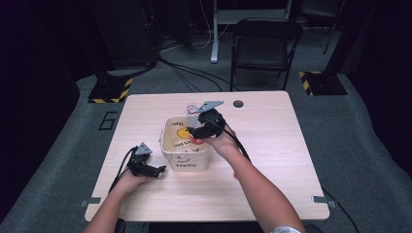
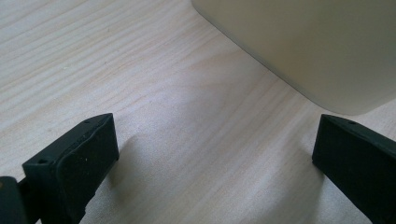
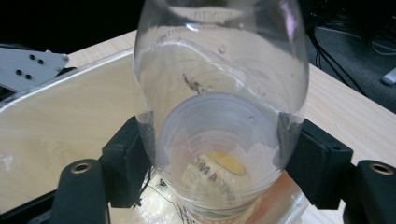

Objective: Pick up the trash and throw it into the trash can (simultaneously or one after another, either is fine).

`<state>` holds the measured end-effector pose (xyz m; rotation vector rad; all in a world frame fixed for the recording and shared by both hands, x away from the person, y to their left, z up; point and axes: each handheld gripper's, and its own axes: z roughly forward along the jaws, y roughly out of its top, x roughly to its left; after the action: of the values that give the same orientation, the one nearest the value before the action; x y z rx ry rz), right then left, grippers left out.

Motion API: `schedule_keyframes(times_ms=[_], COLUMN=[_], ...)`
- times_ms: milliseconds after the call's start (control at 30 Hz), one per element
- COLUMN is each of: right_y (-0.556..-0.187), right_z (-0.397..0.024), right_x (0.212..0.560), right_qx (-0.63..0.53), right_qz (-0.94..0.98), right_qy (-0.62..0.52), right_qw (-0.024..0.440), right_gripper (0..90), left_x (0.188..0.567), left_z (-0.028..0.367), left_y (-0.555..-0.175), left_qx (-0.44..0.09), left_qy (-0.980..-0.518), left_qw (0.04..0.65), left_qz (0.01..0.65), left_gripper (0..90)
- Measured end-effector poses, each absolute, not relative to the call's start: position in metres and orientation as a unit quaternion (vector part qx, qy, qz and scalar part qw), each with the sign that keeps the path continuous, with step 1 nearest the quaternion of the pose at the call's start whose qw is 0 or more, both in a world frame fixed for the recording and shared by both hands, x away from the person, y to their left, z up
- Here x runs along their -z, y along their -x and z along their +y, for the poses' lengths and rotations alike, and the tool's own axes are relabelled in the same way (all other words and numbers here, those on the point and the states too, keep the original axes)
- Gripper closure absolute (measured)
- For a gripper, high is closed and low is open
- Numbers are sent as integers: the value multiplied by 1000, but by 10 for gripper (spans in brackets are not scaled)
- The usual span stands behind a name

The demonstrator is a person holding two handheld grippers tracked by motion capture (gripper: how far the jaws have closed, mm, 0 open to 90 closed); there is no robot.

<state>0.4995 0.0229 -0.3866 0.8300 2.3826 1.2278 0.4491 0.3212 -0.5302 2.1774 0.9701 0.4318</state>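
Observation:
A cream tub (image 1: 187,162) printed with "Hello" and a yellow smiley stands mid-table. Above its opening my right gripper (image 1: 195,131) is shut on a clear plastic bottle (image 1: 191,108); a red part shows at the bottle's lower end, inside the tub. In the right gripper view both pads of the right gripper (image 3: 219,158) press the sides of the clear bottle (image 3: 219,70), with the tub's inner wall (image 3: 60,121) behind it. My left gripper (image 1: 158,170) rests on the table just left of the tub. The left gripper (image 2: 215,158) is open, with bare wood between its jaws and the tub's corner (image 2: 317,46) ahead.
The light wooden table (image 1: 272,160) has a round cable hole (image 1: 238,103) near its far edge. A black folding chair (image 1: 265,43) and floor cables lie beyond the table. Grey carpet surrounds it.

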Motion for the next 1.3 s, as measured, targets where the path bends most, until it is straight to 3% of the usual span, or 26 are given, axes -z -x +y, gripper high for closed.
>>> schedule_keyframes(times_ms=[1300], right_y=[-501], right_z=[15], right_x=[392], right_qx=[-432], right_qz=[827], right_qy=[-314], right_qw=[176], right_gripper=[240], left_x=[529], left_z=[321], left_y=[-449], left_qx=[-161], left_qy=[-844], left_qw=[349], left_qz=[375], left_gripper=[2])
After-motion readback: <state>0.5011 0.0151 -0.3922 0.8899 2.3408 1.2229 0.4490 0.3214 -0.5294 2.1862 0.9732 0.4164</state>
